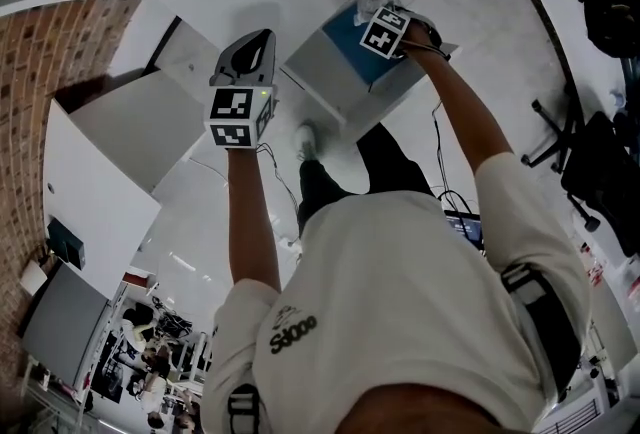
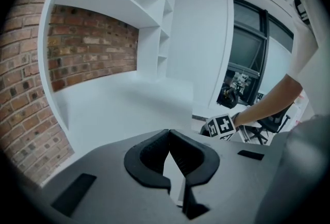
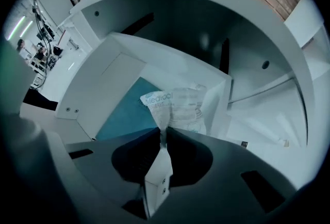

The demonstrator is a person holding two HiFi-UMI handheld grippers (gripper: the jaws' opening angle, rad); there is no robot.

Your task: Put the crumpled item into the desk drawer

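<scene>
A white desk [image 2: 118,107] runs along the brick wall, and its drawer [image 3: 121,114] stands pulled out, showing a blue floor. The left gripper [image 2: 169,136] hangs over the desktop, its jaws pressed together on nothing. The right gripper [image 3: 163,135] is at the open drawer, pinching a corner of the crumpled white packet [image 3: 180,107], which hangs over the drawer's blue floor by its far wall.
</scene>
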